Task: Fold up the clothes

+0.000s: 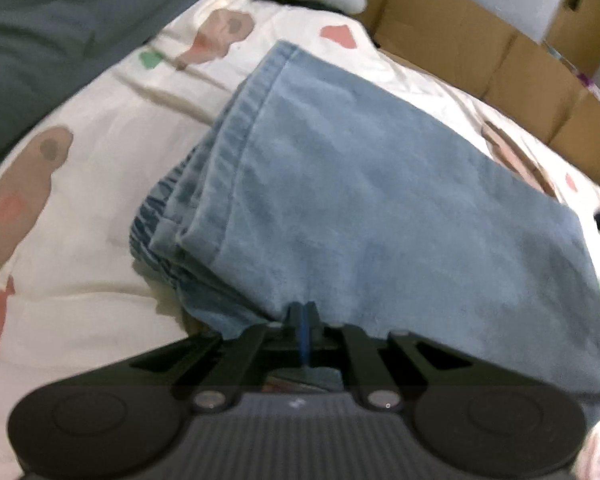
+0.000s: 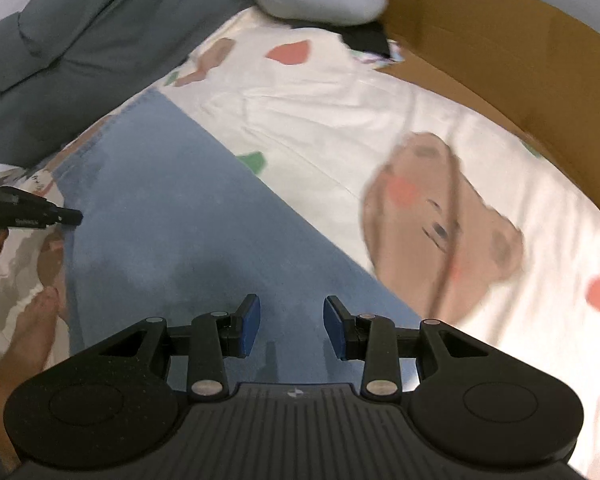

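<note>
Blue jeans (image 1: 380, 200): one pair, two tools.

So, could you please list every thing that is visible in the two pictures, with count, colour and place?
jeans: one, light blue denim, folded on the bed sheet
bed sheet: one, white with brown bear and red prints, under the jeans
cardboard box: at least one, brown, along the far right edge
grey cushion: one, dark grey, far left
neck pillow: one, pale blue, far end
bare foot: one, left edge
left gripper: black, shut on the jeans' near edge
right gripper: black, blue pads, open above the jeans
</note>
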`<state>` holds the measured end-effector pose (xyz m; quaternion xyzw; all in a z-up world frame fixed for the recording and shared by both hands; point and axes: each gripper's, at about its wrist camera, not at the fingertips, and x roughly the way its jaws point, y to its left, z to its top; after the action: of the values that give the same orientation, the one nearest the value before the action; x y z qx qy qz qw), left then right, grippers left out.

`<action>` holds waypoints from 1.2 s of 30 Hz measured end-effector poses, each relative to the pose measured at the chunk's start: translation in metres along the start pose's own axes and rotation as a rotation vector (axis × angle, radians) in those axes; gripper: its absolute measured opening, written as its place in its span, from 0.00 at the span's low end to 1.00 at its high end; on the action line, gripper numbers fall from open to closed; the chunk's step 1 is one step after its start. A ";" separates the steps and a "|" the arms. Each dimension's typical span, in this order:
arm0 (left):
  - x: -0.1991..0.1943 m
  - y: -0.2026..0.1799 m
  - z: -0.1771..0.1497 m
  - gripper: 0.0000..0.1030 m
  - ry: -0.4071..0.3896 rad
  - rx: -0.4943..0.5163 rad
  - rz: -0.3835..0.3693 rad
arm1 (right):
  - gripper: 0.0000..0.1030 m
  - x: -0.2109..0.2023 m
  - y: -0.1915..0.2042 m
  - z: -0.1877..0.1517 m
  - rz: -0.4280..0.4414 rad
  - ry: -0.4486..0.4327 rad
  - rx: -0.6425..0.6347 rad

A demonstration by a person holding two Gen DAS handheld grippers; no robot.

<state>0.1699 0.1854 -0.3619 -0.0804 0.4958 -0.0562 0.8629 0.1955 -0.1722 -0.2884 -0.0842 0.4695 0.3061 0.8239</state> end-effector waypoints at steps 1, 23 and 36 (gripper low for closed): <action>-0.002 -0.001 0.004 0.03 0.012 -0.003 0.006 | 0.41 -0.001 -0.002 -0.006 -0.005 -0.012 0.011; -0.022 0.003 0.055 0.07 0.056 -0.010 0.104 | 0.09 0.035 -0.062 -0.051 -0.070 -0.112 0.181; -0.036 -0.003 0.076 0.18 0.033 -0.003 0.102 | 0.10 0.009 -0.016 -0.103 0.063 -0.039 0.181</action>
<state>0.2171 0.1950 -0.2933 -0.0553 0.5135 -0.0129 0.8562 0.1336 -0.2255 -0.3544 0.0116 0.4816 0.2898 0.8270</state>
